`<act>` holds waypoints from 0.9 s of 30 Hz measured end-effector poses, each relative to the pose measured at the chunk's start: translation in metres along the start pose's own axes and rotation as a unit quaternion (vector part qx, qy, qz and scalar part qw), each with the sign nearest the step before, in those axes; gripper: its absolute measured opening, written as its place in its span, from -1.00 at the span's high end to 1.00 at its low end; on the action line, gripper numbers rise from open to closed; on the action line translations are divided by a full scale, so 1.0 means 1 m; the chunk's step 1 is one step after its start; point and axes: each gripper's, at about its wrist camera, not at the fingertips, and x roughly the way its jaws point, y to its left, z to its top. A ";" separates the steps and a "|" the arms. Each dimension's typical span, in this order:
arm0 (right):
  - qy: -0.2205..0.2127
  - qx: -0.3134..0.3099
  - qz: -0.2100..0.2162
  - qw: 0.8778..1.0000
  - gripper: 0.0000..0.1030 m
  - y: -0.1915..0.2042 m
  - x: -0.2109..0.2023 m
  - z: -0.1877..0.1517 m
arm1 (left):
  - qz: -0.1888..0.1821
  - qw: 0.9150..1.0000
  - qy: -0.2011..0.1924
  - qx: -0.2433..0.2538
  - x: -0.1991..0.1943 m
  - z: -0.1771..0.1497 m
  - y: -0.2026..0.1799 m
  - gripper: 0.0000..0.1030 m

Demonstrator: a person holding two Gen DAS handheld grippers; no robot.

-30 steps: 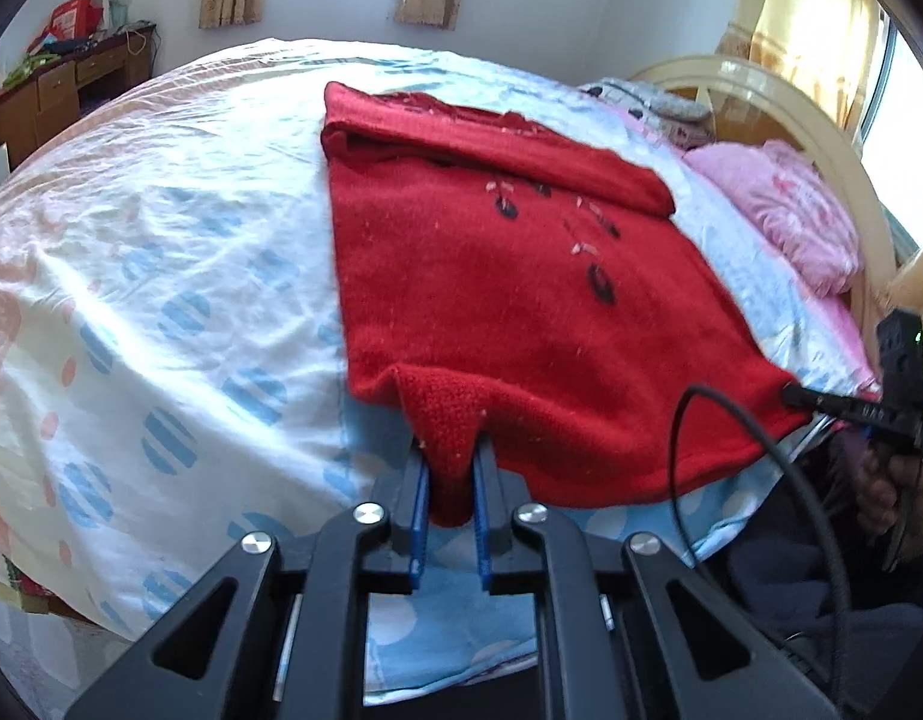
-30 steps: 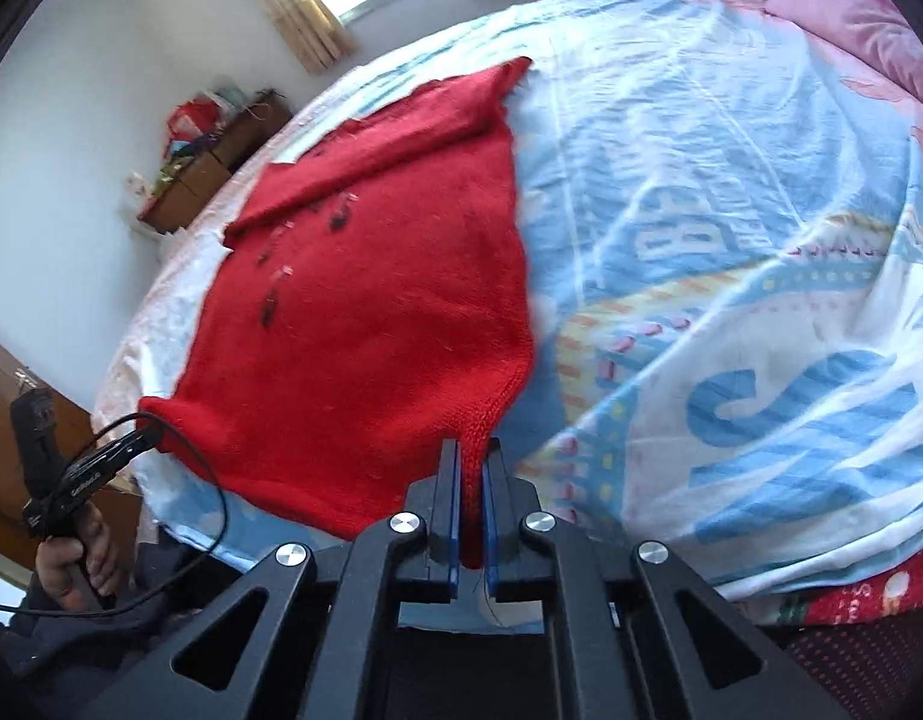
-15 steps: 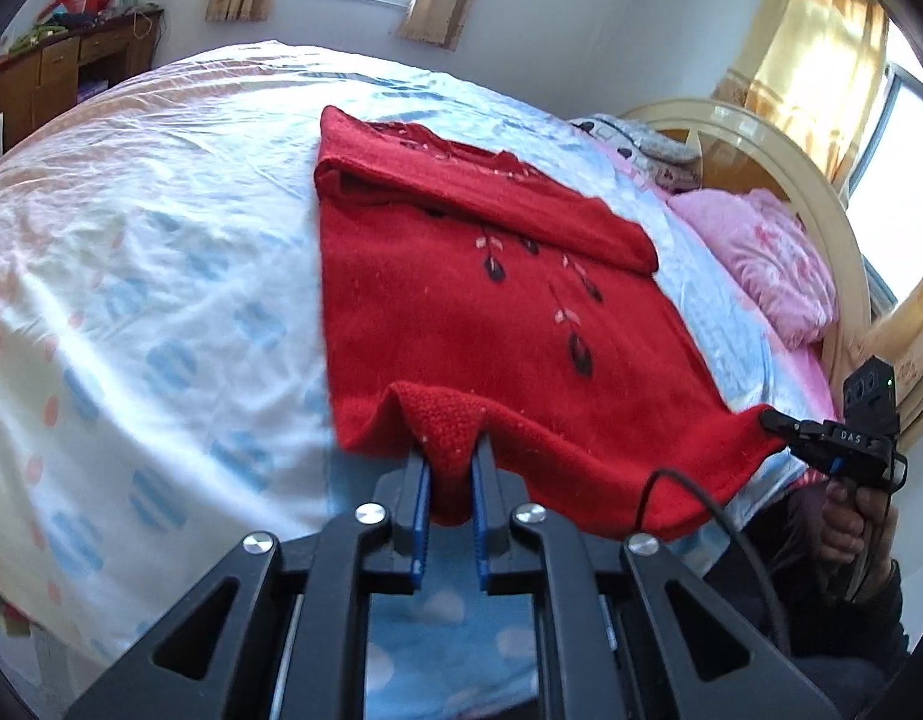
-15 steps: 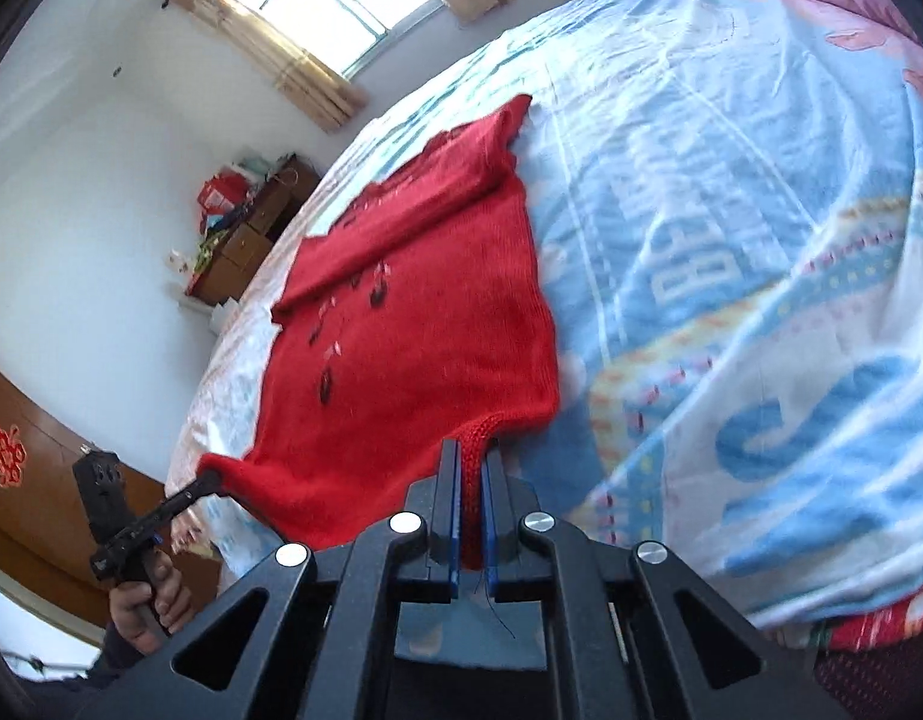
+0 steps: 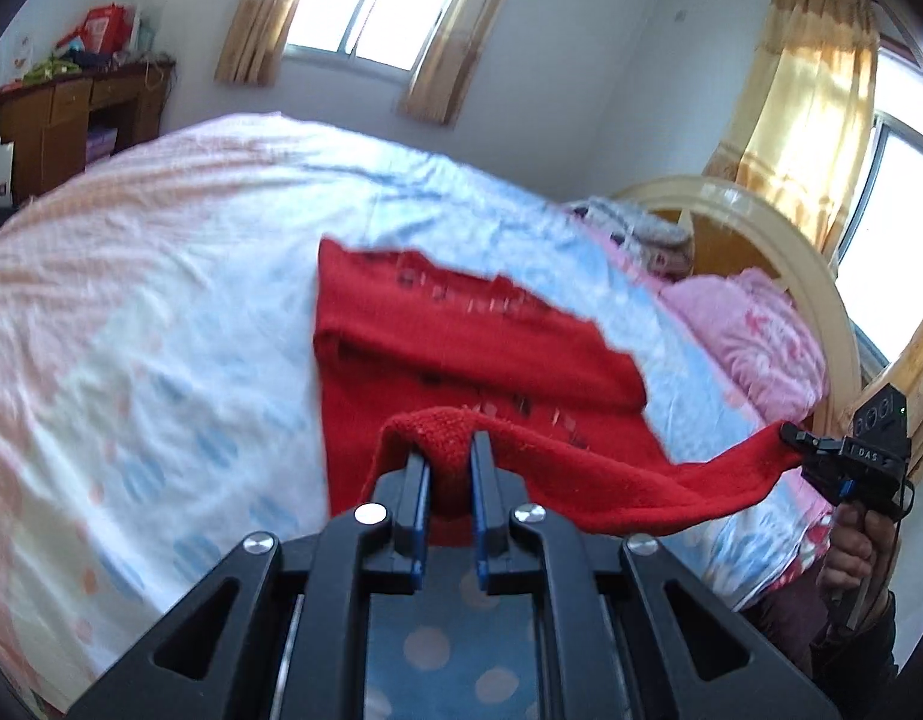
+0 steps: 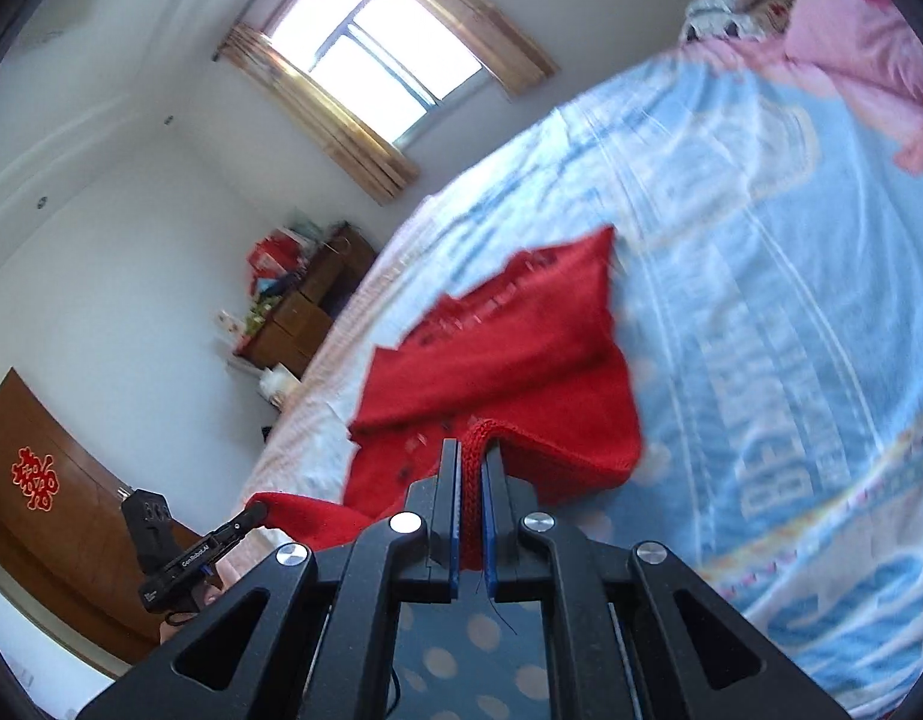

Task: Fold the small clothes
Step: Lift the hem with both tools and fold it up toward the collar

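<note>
In both wrist views, each gripper (image 5: 449, 450) (image 6: 472, 459) clamped on the red sweater's (image 5: 461, 348) hem; headboard (image 5: 779, 240) only leftward.

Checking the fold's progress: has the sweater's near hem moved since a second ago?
Yes. The hem, pinched by both grippers, has lifted off the bed sheet and now hangs above the sweater's body.

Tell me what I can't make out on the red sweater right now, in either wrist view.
- Dark pattern on the red sweater: motion-blurred in both views.
- Hem fold in the left gripper: its lower part is hidden between the pads.
- Corner in the right gripper: likewise.
- Underside of the lifted hem: hidden in both views.
</note>
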 end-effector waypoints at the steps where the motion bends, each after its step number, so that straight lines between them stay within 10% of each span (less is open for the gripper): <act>1: -0.006 -0.003 0.003 1.000 0.91 0.004 -0.002 0.006 | -0.001 1.000 -0.009 -0.001 -0.003 0.006 0.000 0.76; 27: -0.039 -0.023 -0.008 0.999 0.91 0.026 0.053 0.103 | -0.007 0.997 -0.069 -0.016 0.058 0.111 0.009 0.77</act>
